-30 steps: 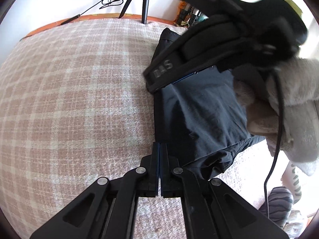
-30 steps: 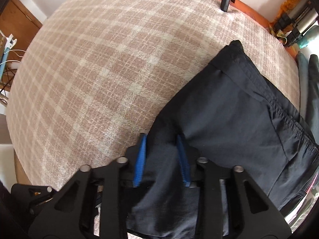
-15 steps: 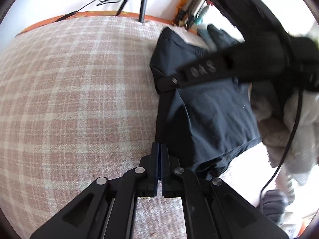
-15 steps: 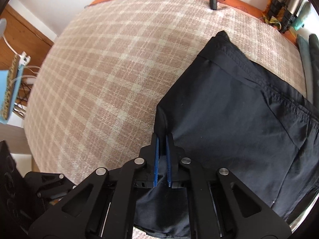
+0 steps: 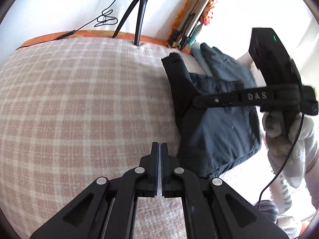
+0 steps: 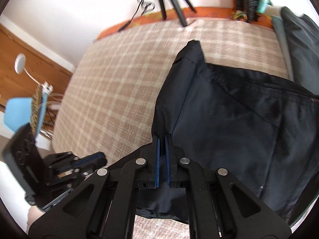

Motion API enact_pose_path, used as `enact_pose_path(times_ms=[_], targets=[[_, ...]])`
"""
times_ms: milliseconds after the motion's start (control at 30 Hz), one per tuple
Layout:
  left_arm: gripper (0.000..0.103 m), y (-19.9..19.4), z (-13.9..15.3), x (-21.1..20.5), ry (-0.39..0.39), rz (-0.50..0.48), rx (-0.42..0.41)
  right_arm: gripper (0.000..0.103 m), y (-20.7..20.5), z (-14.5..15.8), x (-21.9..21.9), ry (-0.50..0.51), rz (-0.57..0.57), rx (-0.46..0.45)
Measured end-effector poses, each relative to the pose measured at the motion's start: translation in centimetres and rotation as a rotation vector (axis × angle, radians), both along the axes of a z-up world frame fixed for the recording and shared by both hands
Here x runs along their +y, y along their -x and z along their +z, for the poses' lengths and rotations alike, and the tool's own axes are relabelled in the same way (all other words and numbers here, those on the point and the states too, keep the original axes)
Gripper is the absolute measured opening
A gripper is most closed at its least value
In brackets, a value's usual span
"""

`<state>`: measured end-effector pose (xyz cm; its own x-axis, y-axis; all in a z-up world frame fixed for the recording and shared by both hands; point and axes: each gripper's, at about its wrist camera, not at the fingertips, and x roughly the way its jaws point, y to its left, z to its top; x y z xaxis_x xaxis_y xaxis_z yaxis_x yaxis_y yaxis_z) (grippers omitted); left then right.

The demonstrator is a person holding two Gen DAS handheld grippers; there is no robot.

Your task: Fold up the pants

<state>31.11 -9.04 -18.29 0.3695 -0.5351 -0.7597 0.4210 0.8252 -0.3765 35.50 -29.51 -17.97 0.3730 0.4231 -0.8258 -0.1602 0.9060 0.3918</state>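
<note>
Right, my right gripper [image 6: 163, 139] has its blue-lined fingers pinched on a fold at the left edge of the dark pants [image 6: 229, 119], the cloth rising in a taut ridge from the tips toward a far corner of the garment. My left gripper [image 5: 159, 147] has its fingers drawn nearly together with only a thin slit between them and nothing in it; it sits over bare blanket, just beside the near left edge of the pants but not touching the fabric.

From the left wrist view I see the right gripper [image 5: 196, 101] reaching in from the right across the pants [image 5: 215, 131], held in a grey-sleeved hand [image 5: 279, 127]. The garment lies in a folded heap toward the right side of the checked pink-and-cream blanket [image 5: 79, 103]. Further clothes [image 6: 299, 45] are piled against its far right side. A black tripod [image 5: 139, 14] stands at the far edge of the blanket, with a cable [image 5: 105, 19] against the white wall.
</note>
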Motion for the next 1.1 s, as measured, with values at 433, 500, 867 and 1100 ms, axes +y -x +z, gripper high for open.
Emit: enact_pose_path(times_ms=[433,500,867,1100], targets=[[0.000,2.4,1.6,-11.7,0.011,-0.257,-0.062,0.005,2.4,0.1,-8.4,-0.107,-0.124,-0.039],[0.000,2.7,0.8,-13.5,-0.011,-0.293,-0.056,0.005,2.3,-0.6,-9.0,-0.110,-0.108,-0.028],[0.000,3.9,-2.2,-16.1,-0.086,-0.374,-0.020,0.052,-2.7,-1.9,-8.6,-0.082,-0.033,-0.068],[0.000,3.5,-2.5,-16.3,-0.098,-0.379,-0.026,0.011,-3.7,-3.5,-7.0,-0.021,-0.047,-0.026]])
